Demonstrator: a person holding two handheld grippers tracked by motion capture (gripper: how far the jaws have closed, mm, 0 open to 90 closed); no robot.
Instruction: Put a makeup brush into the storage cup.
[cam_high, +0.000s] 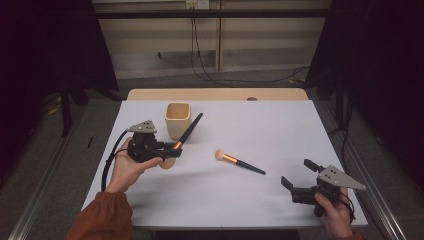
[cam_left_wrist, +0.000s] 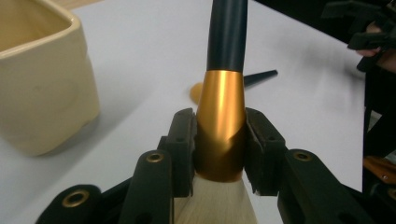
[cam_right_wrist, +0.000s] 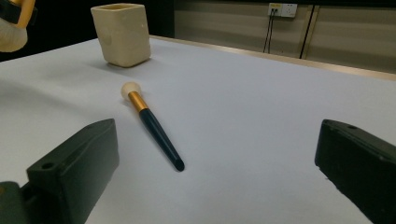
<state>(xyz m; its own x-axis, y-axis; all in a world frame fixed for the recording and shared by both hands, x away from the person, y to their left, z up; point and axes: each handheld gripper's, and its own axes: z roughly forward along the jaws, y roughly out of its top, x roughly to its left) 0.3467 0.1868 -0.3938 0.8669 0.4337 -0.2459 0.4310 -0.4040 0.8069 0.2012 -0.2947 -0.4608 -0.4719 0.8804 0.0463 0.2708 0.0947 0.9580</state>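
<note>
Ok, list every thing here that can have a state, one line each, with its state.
left tongs: shut on the large brush's gold ferrule.
right tongs: open, nothing between them, low over the table.
large brush: held off the table, handle slanting up toward the cup.
small brush: lying flat on the table, untouched.
cup: upright, nothing seen inside it.

the held brush (cam_left_wrist: 219, 121) had its bristles cut off by the left gripper view's bottom edge; its handle ran past the top; the cup (cam_left_wrist: 42, 79) was cropped at left
</note>
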